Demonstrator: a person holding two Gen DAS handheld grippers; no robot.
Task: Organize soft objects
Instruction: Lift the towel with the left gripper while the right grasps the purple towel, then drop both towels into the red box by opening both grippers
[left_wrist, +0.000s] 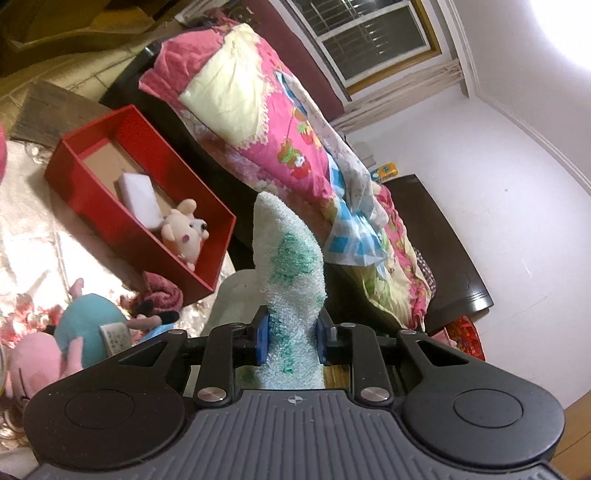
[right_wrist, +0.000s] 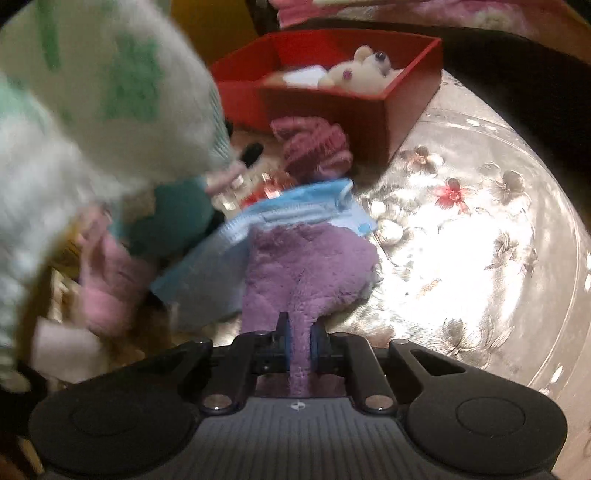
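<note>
My left gripper (left_wrist: 291, 338) is shut on a white terry towel with green print (left_wrist: 291, 258), which stands up between its blue pads, lifted off the table. The same towel (right_wrist: 103, 118) fills the upper left of the right wrist view. My right gripper (right_wrist: 300, 349) is shut on a purple fleece cloth (right_wrist: 314, 266) lying on the table. A red box (left_wrist: 122, 206) holds a cream plush bear (left_wrist: 184, 229) and a white sponge block (left_wrist: 138, 194). The box (right_wrist: 369, 110) stands just behind the purple cloth.
A blue face mask (right_wrist: 295, 214), a rolled maroon cloth (right_wrist: 314, 147) and a pink-and-teal plush toy (left_wrist: 74, 339) lie on the flowered glass table (right_wrist: 461, 240). A bed with a pink floral quilt (left_wrist: 280, 122) stands behind the box.
</note>
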